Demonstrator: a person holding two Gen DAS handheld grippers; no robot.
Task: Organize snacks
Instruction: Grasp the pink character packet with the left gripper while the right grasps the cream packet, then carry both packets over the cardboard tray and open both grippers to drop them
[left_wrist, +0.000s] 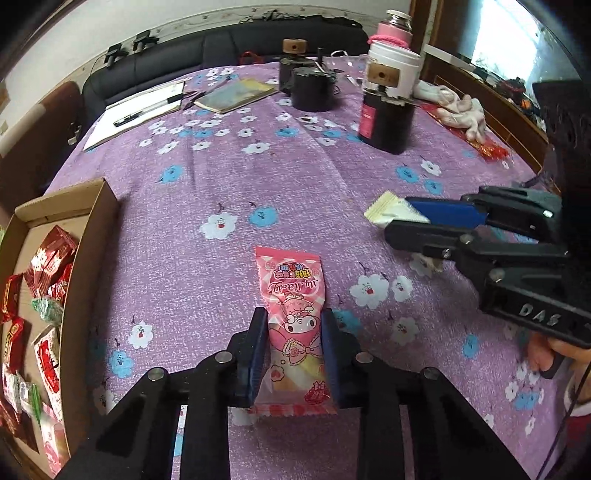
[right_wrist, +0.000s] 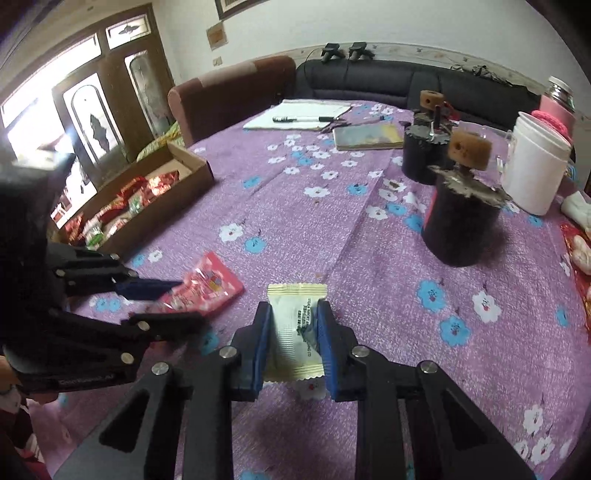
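A pink cartoon-printed snack packet (left_wrist: 295, 317) lies lengthwise between the blue pads of my left gripper (left_wrist: 293, 321), which is shut on its sides. In the right wrist view the same pink packet (right_wrist: 210, 286) shows at the left, held in the left gripper (right_wrist: 177, 299). My right gripper (right_wrist: 291, 314) is shut on a cream-white snack packet (right_wrist: 291, 325). That cream packet (left_wrist: 388, 210) and the right gripper (left_wrist: 400, 214) appear at the right of the left wrist view. A brown cardboard box (left_wrist: 79, 251) holding several red and green snacks sits at the left table edge.
Purple flowered cloth (left_wrist: 258, 177) covers the table. Two black cylinders with brown blocks on top (right_wrist: 461, 221), a white cup (right_wrist: 532, 162), a pink flask (left_wrist: 393, 29), notebooks and pens (left_wrist: 147, 107) stand toward the far side. White gloves (left_wrist: 461, 110) lie at the far right.
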